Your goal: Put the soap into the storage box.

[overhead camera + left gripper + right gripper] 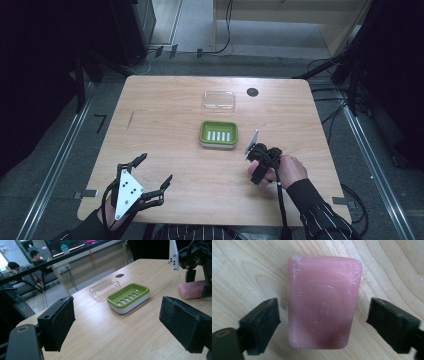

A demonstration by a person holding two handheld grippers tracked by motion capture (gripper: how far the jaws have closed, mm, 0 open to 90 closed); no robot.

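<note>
A pink bar of soap (324,302) lies flat on the wooden table (165,125), towards the near right. My right gripper (324,315) points down over it with one jaw on each side of the bar. A narrow gap shows between each pad and the soap, so the gripper is open around it. In the high view the right gripper (257,170) hides most of the soap (250,169). Near the front left edge of the table my left gripper (156,167) is held wide open with nothing between its jaws. Its own view looks across the table at the soap (191,289).
A green soap dish (204,135) with a slotted floor sits mid-table, just beyond and left of the right gripper. Behind it lies a clear plastic lid (219,100). A small black round hole (252,92) is near the far edge. People sit in the background of the left gripper view.
</note>
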